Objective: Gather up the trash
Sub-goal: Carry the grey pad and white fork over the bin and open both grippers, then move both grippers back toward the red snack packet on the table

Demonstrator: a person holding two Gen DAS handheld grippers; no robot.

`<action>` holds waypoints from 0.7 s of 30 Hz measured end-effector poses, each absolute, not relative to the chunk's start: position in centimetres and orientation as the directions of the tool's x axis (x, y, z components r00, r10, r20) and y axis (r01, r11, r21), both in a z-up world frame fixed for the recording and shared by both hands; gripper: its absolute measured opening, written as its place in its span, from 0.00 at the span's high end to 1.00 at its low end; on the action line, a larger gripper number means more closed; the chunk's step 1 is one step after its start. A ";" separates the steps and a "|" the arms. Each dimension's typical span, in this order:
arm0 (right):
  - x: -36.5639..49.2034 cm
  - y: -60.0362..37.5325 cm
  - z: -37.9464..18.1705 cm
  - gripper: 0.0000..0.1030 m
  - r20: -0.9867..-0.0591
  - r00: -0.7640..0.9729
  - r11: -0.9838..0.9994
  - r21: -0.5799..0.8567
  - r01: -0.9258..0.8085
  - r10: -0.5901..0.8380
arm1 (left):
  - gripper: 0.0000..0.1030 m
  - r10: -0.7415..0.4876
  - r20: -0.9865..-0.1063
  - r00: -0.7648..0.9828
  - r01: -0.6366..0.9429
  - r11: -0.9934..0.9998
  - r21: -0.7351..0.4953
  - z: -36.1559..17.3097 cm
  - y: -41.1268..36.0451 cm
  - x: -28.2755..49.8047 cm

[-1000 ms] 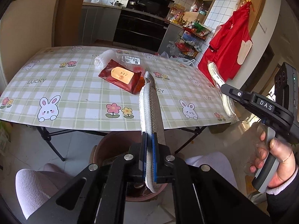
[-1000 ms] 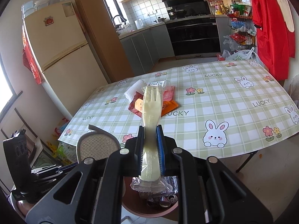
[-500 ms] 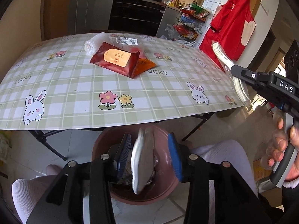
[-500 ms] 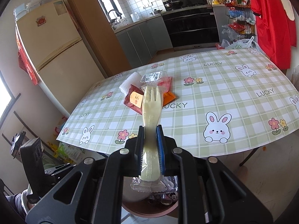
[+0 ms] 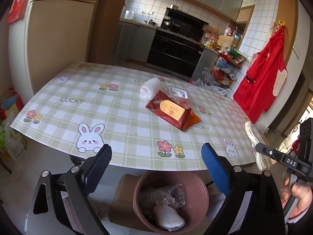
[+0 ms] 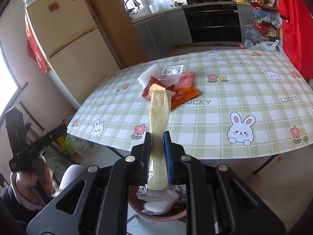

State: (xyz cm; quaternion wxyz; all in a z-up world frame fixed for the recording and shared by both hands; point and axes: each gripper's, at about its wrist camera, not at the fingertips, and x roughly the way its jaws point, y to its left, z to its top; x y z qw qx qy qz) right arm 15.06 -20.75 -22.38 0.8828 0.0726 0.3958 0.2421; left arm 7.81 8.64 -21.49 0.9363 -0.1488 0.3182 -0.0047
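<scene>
My left gripper hangs over the brown bin, its jaws opening wide with nothing between them. A white foam pad lies in the bin on dark wrappers. My right gripper is shut on a wrapped cream plastic fork, held upright above the bin at the table's front edge. The fork also shows at the right of the left wrist view. On the table lie a red packet, an orange packet, a white foam roll and a clear labelled wrapper.
The checked tablecloth overhangs the table's near edge, just beyond the bin. A fridge stands to the left, a red apron hangs at the right, and bags lie on the floor by the table's left corner. The person's knees flank the bin.
The left gripper opened and the white foam pad dropped from it into the bin. Its view then swung up towards the table. The right gripper kept its hold on the fork.
</scene>
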 end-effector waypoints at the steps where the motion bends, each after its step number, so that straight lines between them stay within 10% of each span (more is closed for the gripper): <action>1: 15.0 -20.4 -22.4 0.84 -0.667 0.562 0.869 0.317 -0.380 0.489 | 0.10 -0.088 -0.587 0.805 -0.102 0.954 -0.282 -21.2 9.1 7.6; 13: 14.5 -17.7 -22.4 0.65 -0.695 0.515 0.852 0.294 -0.433 0.501 | 0.09 -0.012 -0.563 0.826 -0.187 0.938 -0.293 -20.7 12.1 6.3; 21: 15.2 -18.6 -21.9 0.14 -0.698 0.567 0.890 0.250 -0.380 0.438 | 0.09 -0.010 -0.578 0.816 -0.192 0.938 -0.288 -21.5 11.9 6.6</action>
